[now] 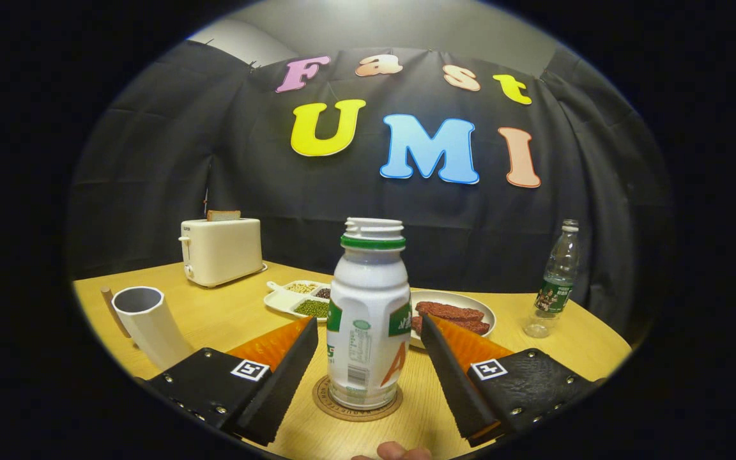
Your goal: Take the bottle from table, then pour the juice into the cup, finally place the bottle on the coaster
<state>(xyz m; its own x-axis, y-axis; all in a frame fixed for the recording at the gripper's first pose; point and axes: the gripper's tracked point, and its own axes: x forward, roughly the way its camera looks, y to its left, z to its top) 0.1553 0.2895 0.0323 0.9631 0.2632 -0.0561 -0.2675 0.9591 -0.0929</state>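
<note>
A white juice bottle with a green neck ring and no cap stands upright on a round cork coaster on the wooden table. My gripper is open, one finger on each side of the bottle, with a small gap to it on both sides. A white cup with a handle stands to the left, beside the left finger.
A white toaster holding a bread slice stands far left. A divided tray of beans and a plate with reddish strips lie beyond the bottle. A clear water bottle stands at the right. A person's fingertip is below the coaster.
</note>
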